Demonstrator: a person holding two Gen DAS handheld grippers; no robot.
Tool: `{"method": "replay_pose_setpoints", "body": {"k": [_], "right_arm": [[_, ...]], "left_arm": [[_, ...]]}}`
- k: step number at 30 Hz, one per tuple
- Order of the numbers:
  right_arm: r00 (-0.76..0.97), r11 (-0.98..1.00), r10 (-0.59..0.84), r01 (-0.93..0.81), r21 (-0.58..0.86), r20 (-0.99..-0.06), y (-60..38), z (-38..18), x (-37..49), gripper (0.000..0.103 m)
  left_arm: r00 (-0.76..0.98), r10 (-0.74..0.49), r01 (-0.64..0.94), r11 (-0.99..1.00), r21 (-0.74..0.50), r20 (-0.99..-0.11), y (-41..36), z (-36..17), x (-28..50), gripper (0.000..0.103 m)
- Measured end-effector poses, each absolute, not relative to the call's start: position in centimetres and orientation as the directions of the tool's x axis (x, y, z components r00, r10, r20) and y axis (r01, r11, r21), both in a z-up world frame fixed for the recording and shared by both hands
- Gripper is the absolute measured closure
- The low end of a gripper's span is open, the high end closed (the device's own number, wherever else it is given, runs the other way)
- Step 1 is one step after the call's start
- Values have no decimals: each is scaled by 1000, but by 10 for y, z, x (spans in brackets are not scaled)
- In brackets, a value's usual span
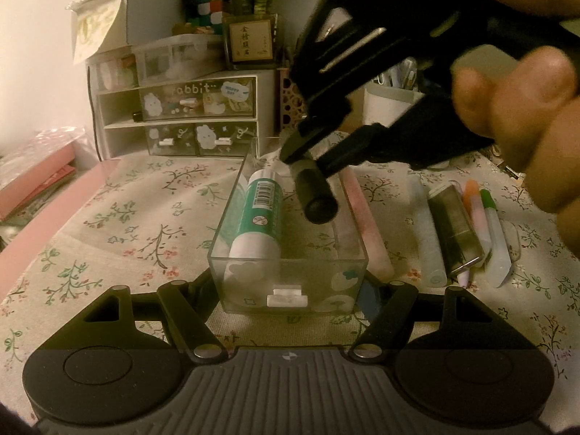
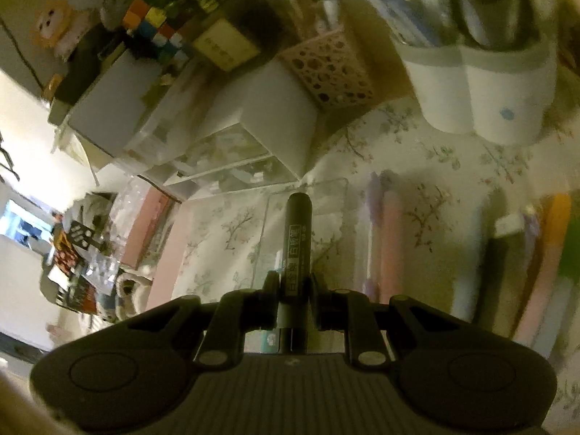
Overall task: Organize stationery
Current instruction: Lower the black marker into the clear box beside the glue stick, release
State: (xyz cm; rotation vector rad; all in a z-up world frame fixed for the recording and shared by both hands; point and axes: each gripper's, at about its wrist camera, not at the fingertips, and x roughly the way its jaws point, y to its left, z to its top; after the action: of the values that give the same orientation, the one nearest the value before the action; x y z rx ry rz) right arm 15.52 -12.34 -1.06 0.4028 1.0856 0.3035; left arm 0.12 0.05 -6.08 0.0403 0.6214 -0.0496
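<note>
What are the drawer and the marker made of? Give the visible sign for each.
Drawer: clear hard plastic, probably acrylic, glossy; the cloth and glue stick show through its walls.
Marker: dark plastic by its look, matt with a printed label; uncertain.

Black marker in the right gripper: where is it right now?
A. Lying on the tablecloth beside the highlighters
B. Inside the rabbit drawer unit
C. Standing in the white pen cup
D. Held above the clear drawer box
D: the right gripper clamps the black marker, which hangs over the clear drawer box next to the green glue stick.

Matte black hand-held gripper (image 1: 290, 290), ribbed grey base, silver pivot screws
</note>
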Motion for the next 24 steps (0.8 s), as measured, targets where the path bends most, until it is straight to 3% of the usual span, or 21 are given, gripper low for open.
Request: {"method": "replay_pose_setpoints", "body": {"k": [6, 24], "right_arm": [[392, 924, 372, -77, 373, -841, -108, -20, 158, 88], [283, 921, 391, -124, 370, -876, -110, -16, 157, 87]], "left_arm": [[812, -35, 59, 998, 22, -583, 1, -61, 1, 30], [812, -50, 73, 997, 15, -581, -2, -61, 3, 30]]}}
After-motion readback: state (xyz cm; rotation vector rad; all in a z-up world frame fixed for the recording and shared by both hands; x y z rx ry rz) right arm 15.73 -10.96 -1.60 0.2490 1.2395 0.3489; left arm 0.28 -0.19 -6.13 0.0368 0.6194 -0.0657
